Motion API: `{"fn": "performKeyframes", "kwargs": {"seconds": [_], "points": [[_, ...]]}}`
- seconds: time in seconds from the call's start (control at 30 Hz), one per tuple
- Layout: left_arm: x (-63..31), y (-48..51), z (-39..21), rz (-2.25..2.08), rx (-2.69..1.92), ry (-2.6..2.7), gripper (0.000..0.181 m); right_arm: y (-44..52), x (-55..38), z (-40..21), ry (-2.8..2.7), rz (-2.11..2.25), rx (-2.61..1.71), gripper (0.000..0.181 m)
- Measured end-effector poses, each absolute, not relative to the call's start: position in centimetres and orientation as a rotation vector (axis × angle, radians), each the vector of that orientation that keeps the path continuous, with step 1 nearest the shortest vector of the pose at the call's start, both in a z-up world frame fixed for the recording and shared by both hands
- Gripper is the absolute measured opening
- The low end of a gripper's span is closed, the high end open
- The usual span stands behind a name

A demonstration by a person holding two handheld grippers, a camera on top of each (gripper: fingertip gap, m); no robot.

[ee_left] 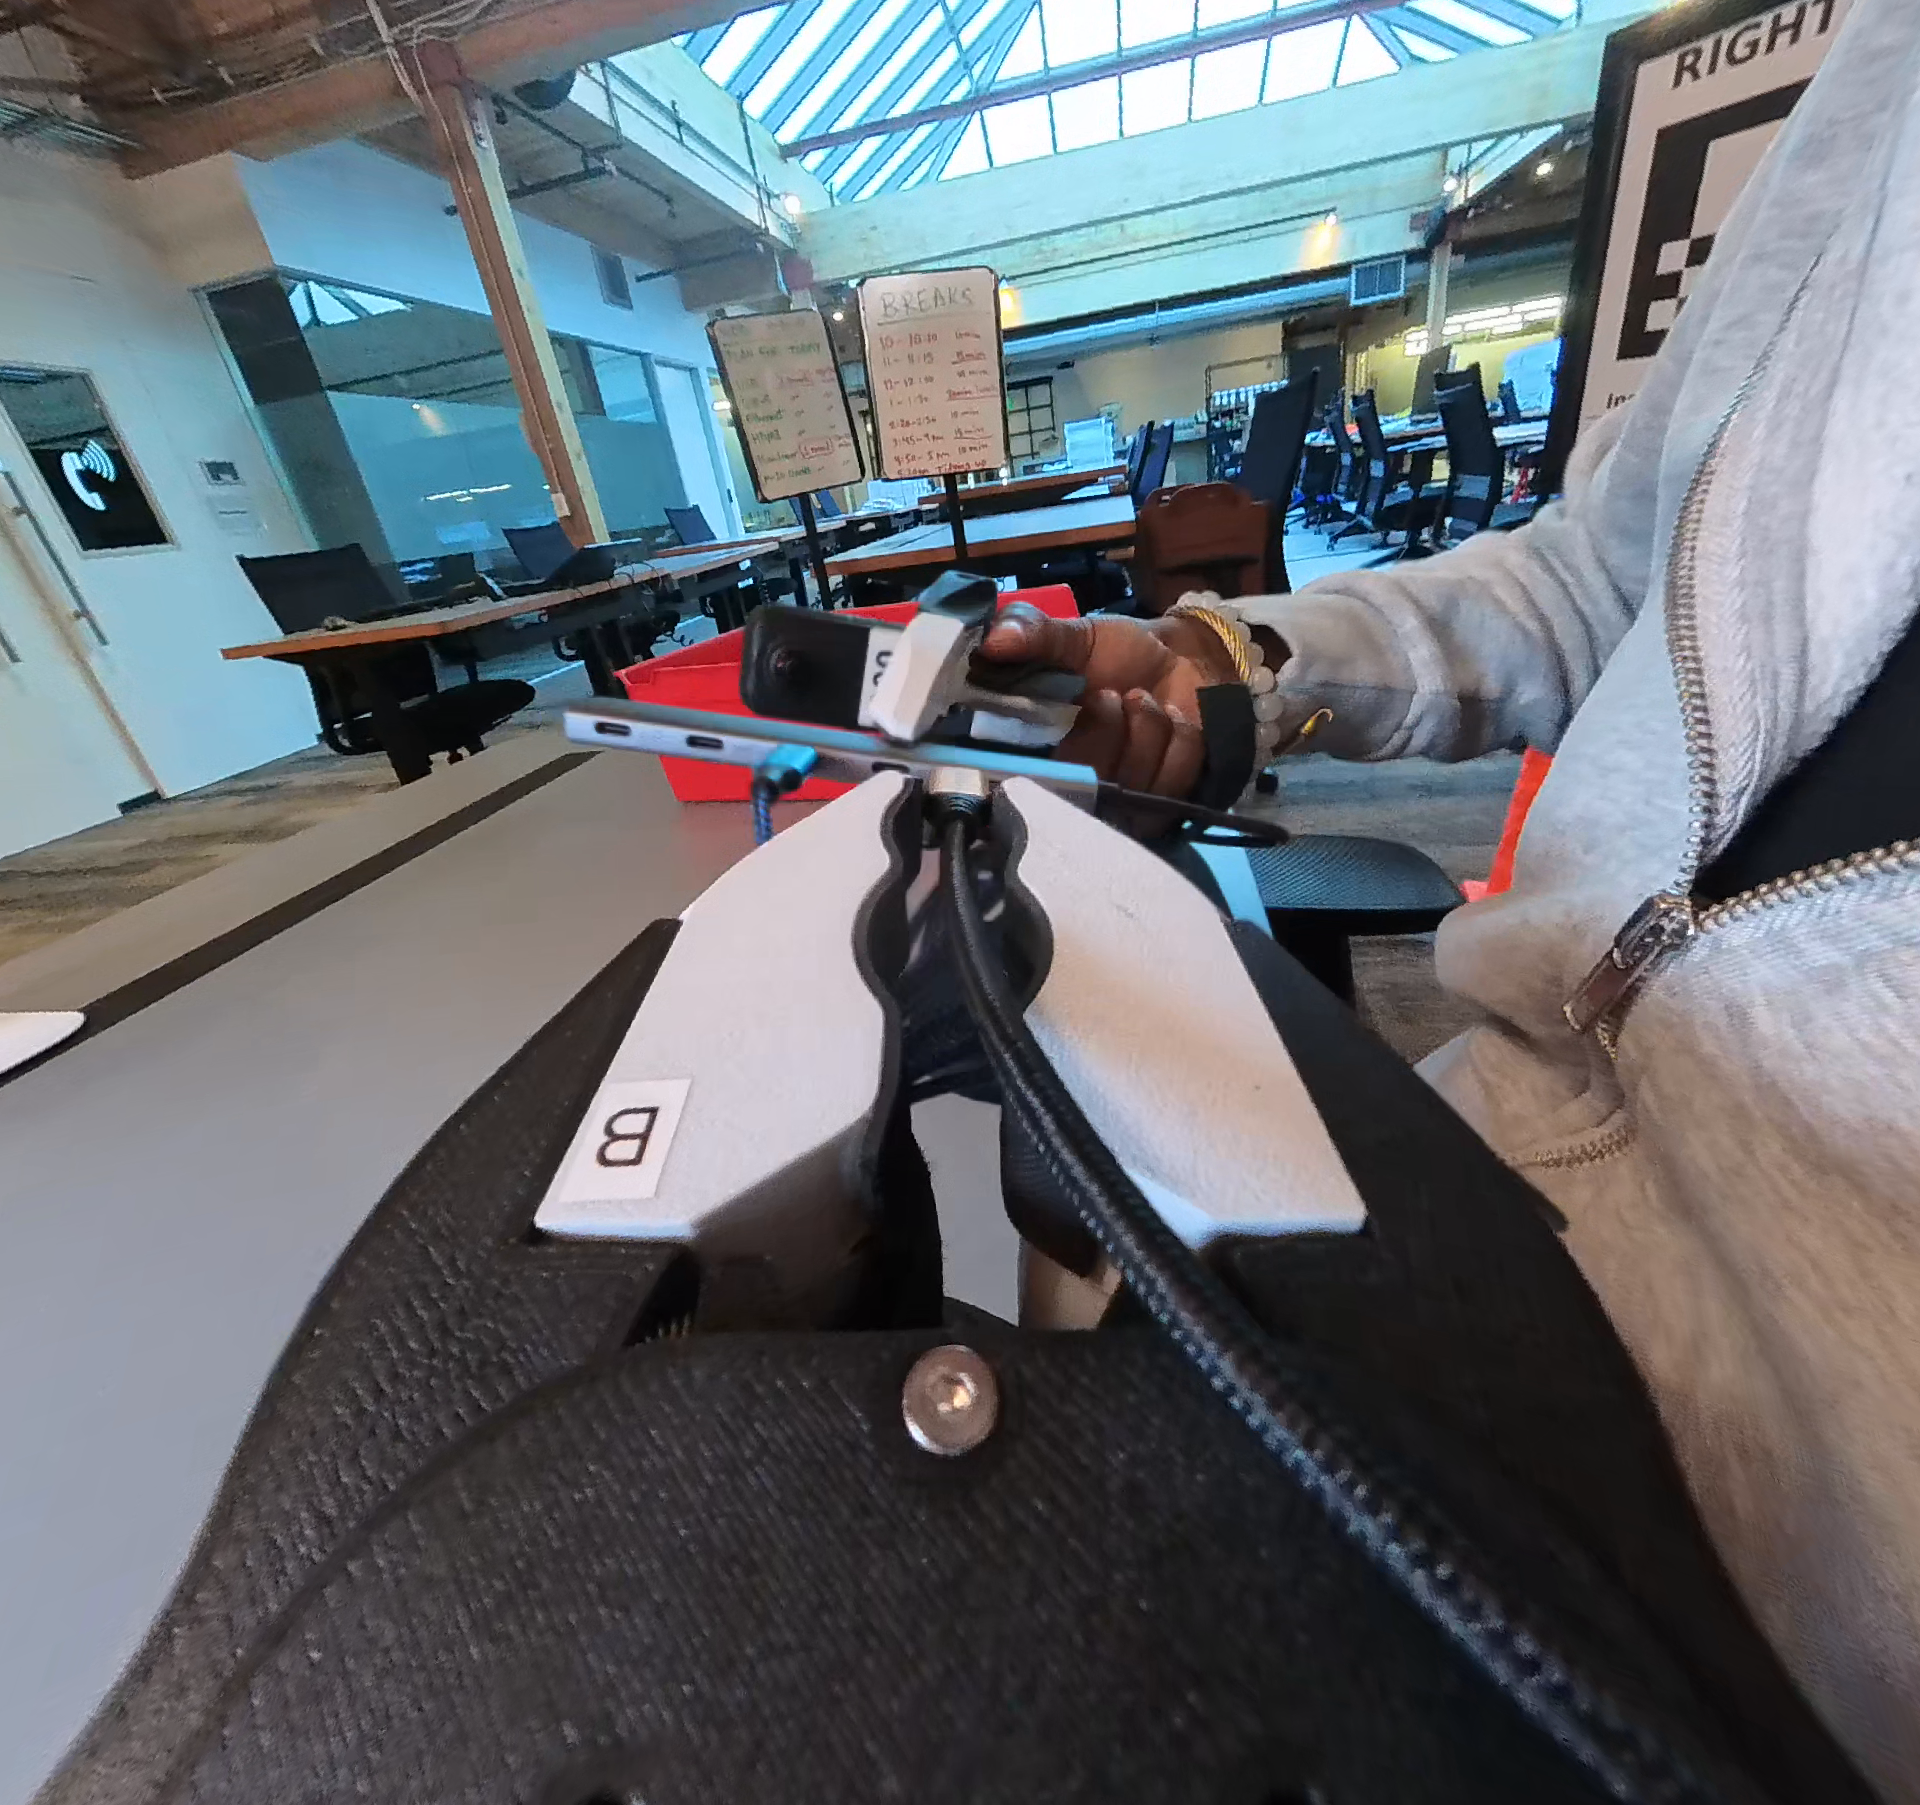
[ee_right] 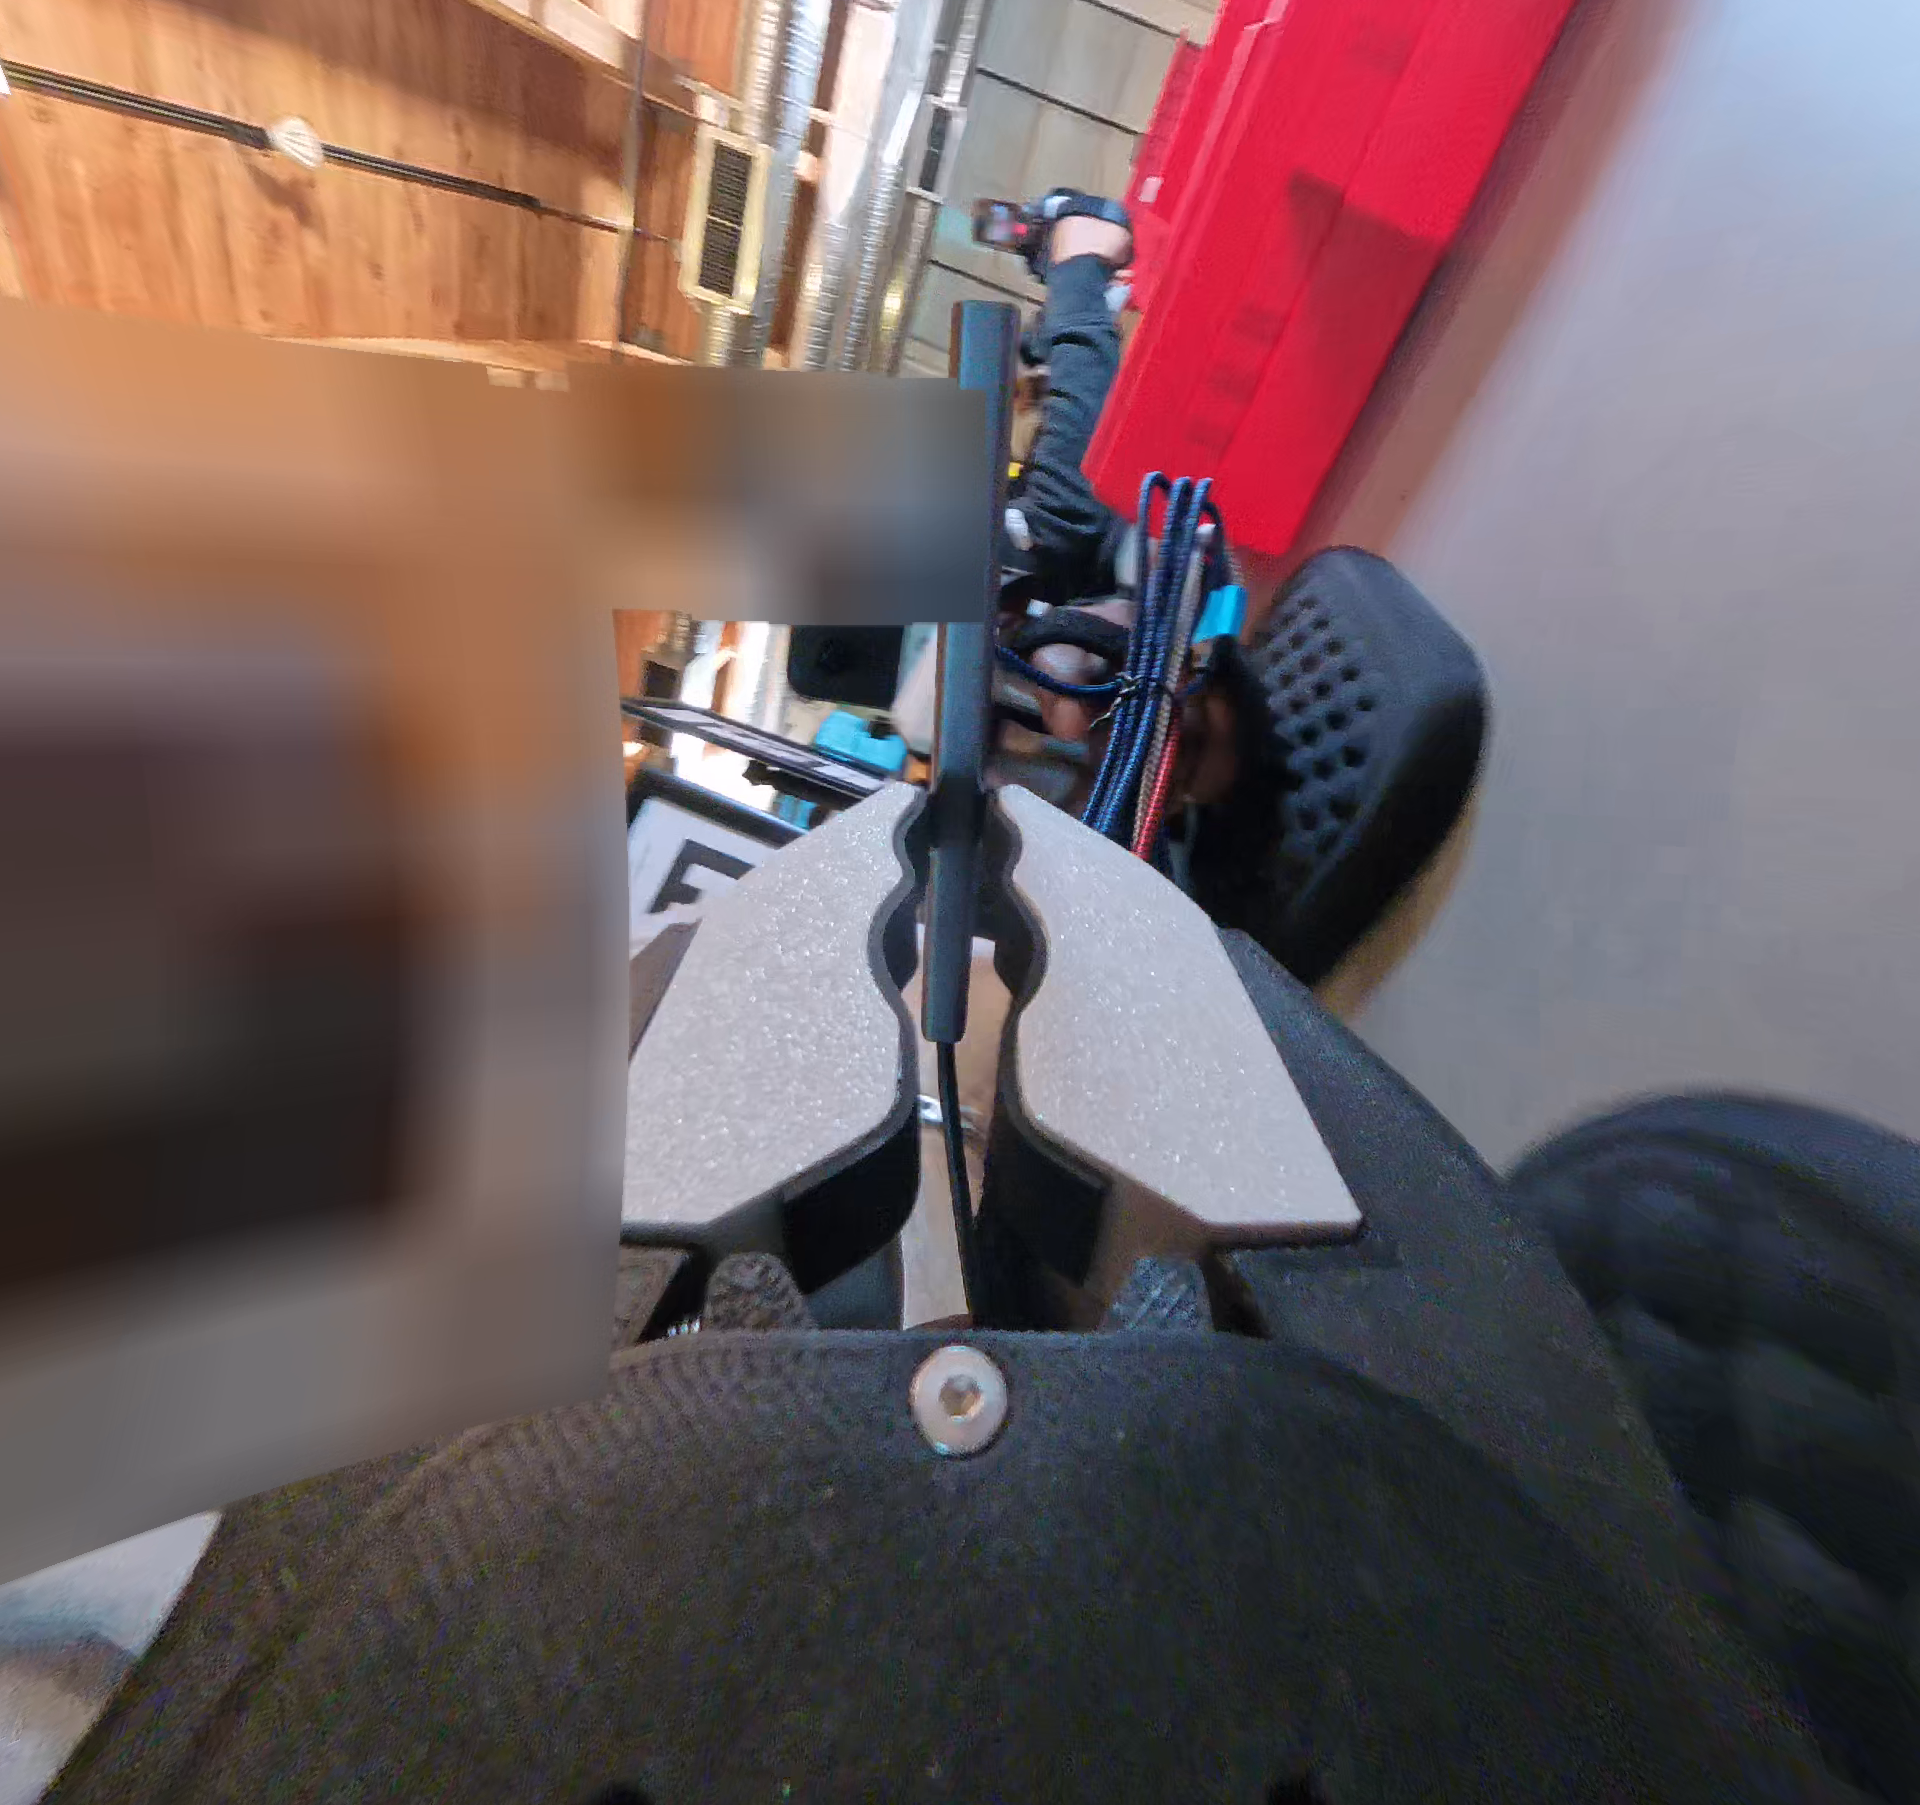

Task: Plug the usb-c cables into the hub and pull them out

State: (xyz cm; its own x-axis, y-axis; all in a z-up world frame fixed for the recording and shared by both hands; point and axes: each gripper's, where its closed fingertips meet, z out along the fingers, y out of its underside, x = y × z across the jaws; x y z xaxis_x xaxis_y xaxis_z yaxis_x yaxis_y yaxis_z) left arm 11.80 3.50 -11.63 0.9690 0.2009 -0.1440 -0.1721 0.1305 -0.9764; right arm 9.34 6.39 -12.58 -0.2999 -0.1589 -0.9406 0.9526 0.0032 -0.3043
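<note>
My left gripper (ee_left: 951, 805) is shut on a black braided usb-c cable (ee_left: 1039, 1080), just behind its silver plug (ee_left: 951, 781). The plug's tip meets the near edge of the slim grey hub (ee_left: 717, 742); how deep it sits is hidden. A blue usb-c plug (ee_left: 784, 770) sits in the hub, and its braided cable hangs down. My right gripper (ee_right: 961, 810) is shut on the hub (ee_right: 971, 508), seen edge-on, with the hub's thin tail cable running back between the fingers. Blue and red braided cables (ee_right: 1164, 675) hang beside it. The right gripper (ee_left: 925, 685), held by a hand, also shows in the left wrist view.
A grey table top (ee_left: 260, 1080) lies below, with a red bin (ee_left: 707, 690) on it behind the hub; the bin also shows in the right wrist view (ee_right: 1351, 197). A black mesh chair (ee_right: 1361, 747) is to the right. A person in a grey zip hoodie (ee_left: 1714, 820) is close on the right.
</note>
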Motion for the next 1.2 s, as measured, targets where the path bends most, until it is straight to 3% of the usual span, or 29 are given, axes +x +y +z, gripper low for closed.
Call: {"fn": "performKeyframes", "kwargs": {"seconds": [0.03,0.27,0.4,0.57,0.7,0.8,0.97,1.1,1.2], "points": [[11.9,3.5,-11.7,0.274,-1.42,-0.018,0.012,7.1,9.2,-13.4,1.368,-1.467,0.948,0.009],[12.5,4.0,-11.5,0.245,-1.411,0.007,0.012,14.0,7.9,-20.7,1.846,-1.19,1.225,0.009],[12.7,4.6,-12.0,0.246,-1.44,0.018,0.012,14.7,6.8,-19.5,1.924,-1.306,1.157,0.009],[13.0,4.2,-11.4,0.228,-1.395,0.03,0.012,15.2,6.3,-15.1,2.822,-1.481,0.755,0.009],[15.1,2.7,-9.0,0.164,-1.242,0.13,0.012,14.8,7.0,-15.2,3.711,-1.003,0.015,0.01],[15.1,1.5,-8.4,0.197,-1.221,0.139,0.012,13.8,8.5,-18.5,3.813,-0.836,-0.297,0.009],[15.3,1.6,-8.6,0.204,-1.23,0.146,0.012,14.2,8.8,-20.5,3.825,-0.858,-0.333,0.013],[15.4,2.0,-8.9,0.193,-1.243,0.153,0.012,16.3,7.8,-20.9,3.866,-0.836,-0.275,0.04],[15.3,1.8,-8.8,0.19,-1.235,0.149,0.012,17.6,7.1,-21.4,3.853,-0.933,-0.311,0.044]]}}
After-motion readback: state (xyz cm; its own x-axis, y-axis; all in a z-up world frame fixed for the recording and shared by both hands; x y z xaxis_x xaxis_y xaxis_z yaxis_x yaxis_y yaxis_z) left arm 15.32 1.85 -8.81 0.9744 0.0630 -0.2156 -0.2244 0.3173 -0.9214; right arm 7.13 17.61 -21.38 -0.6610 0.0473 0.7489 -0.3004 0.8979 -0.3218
